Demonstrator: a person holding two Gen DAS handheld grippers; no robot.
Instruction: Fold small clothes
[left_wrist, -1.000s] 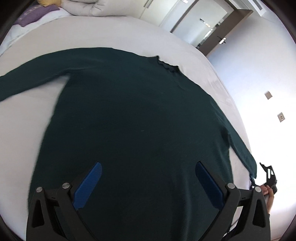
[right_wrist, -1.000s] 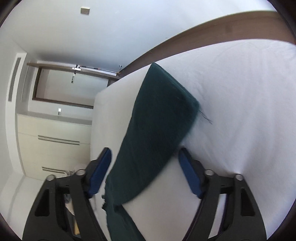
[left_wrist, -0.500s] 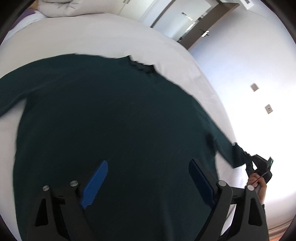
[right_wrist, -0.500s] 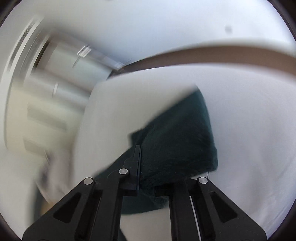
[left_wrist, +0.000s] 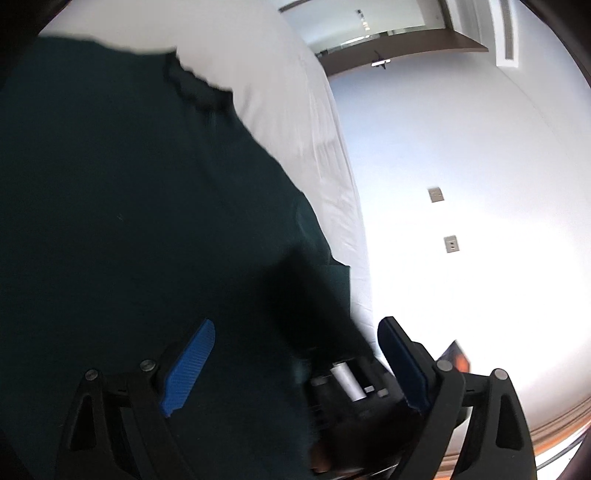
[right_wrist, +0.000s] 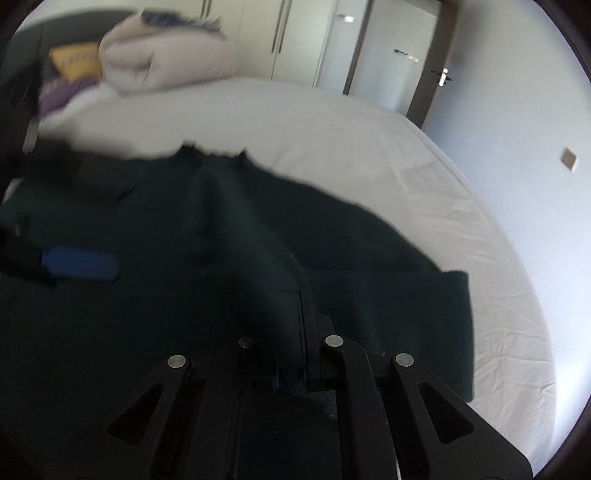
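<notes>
In the left wrist view a dark green sweater (left_wrist: 129, 221) filled the left and centre of the frame, spread on a white bed (left_wrist: 295, 92), its frilled collar (left_wrist: 192, 85) at the upper left. The left gripper (left_wrist: 295, 354) stood released at the bottom, its blue pads (left_wrist: 188, 365) wide apart above the cloth and gripping nothing. Between those fingers, at lower centre, sat the blurred dark body of the right gripper (left_wrist: 347, 380) under a raised fold of sweater. A white wall with two switch plates (left_wrist: 450, 243) took the right side. In the right wrist view the right gripper (right_wrist: 301, 354) was clenched at lower centre, its black fingers pressed together on a bunched ridge of the sweater (right_wrist: 221, 258), which covered the left and middle of the frame. A sleeve (right_wrist: 424, 291) lay folded across toward the right, its cuff end near the bed's (right_wrist: 369, 147) edge. One blue pad of the left gripper (right_wrist: 79, 266) showed at the left edge over the cloth. A pale rolled duvet (right_wrist: 159, 62) and a yellow cushion (right_wrist: 75, 62) sat at the upper left.
</notes>
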